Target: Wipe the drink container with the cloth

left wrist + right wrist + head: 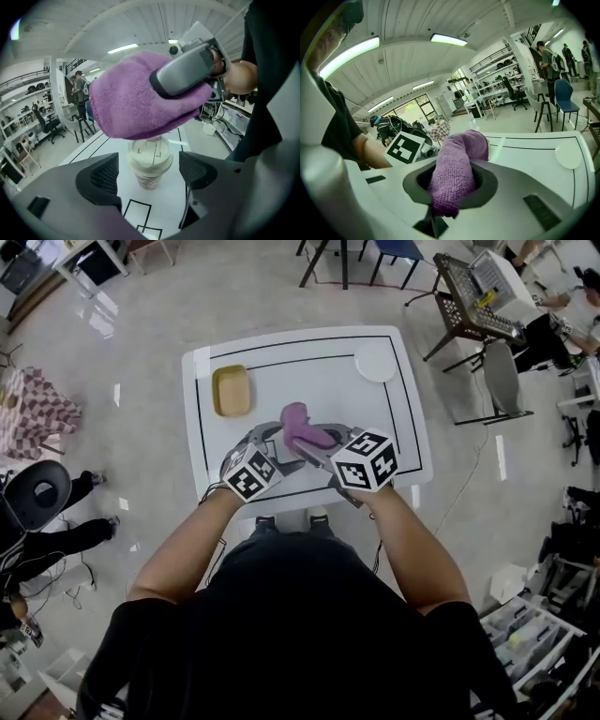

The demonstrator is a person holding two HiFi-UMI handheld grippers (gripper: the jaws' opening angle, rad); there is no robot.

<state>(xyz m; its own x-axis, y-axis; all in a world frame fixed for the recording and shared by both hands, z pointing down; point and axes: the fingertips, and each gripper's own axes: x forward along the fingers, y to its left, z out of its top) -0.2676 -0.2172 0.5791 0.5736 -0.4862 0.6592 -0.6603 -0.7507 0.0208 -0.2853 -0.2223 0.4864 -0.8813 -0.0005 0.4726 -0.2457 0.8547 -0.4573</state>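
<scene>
On the white table (309,371) with its black ruled lines, right in front of you, both tools meet near the front edge. Your right gripper (452,183) is clamped on the purple towelling cloth (454,173). A bunched fold fills the gap between its jaws, and the rest rises ahead of them as a thick roll. In the head view the cloth (302,426) shows as a purple lump just beyond the two marker cubes.

Your left gripper (149,171) stands wide apart and holds nothing. Its dark ribbed pads (104,176) sit either side of the clear plastic drink cup with a cream lid (149,164), and white table shows between each pad and the cup. The cup stands upright on the table and looks pinkish low down. A small black-outlined rectangle is printed on the surface just on your side of it.

In the left gripper view the cloth (136,101) hangs over the cup and covers the far edge of the lid; you cannot tell whether it touches the lid. The head view hides the cup under the cloth and the tools.

A shallow tan rectangular tray (231,390) lies toward the far left of the table. A white round disc (375,362) sits at the far right corner. Both are well apart from the grippers.
</scene>
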